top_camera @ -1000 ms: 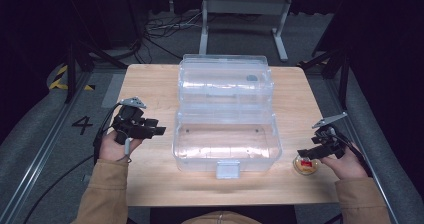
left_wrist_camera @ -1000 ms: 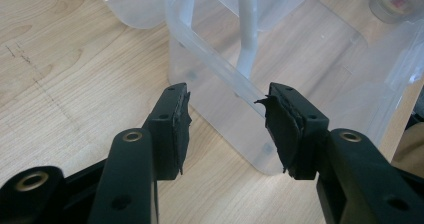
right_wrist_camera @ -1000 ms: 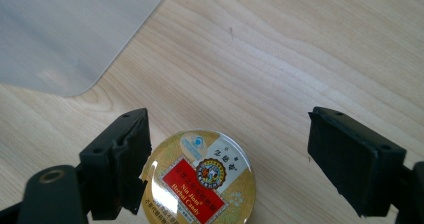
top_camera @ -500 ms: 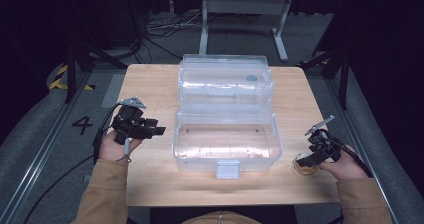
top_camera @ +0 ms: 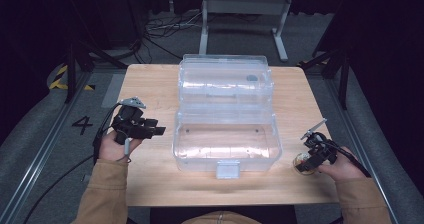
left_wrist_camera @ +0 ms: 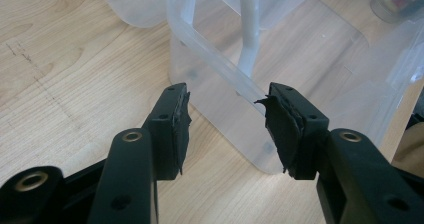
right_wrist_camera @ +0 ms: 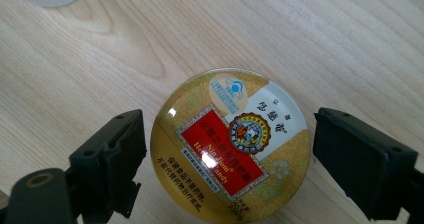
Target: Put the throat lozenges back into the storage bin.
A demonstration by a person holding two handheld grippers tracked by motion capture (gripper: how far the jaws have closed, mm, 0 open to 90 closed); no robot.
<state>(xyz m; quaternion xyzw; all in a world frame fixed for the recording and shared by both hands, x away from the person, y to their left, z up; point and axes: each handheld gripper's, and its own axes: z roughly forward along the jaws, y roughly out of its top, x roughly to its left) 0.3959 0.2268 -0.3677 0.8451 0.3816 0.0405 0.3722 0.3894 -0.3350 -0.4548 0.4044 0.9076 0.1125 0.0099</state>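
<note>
Round candy tin (right_wrist_camera: pixel 230 146): gold lid with red label, flat on the wooden table (top_camera: pixel 150 84) near its right front corner, just right of the clear plastic box (top_camera: pixel 225 134). Your right gripper (right_wrist_camera: pixel 227 159): jaws wide apart, one on each side of the tin, the left-hand jaw close to its rim; contact cannot be told. Your left gripper (left_wrist_camera: pixel 227 129): jaws apart, holding nothing, aimed at the box's left wall, near but not touching. Box lid stands open.
</note>
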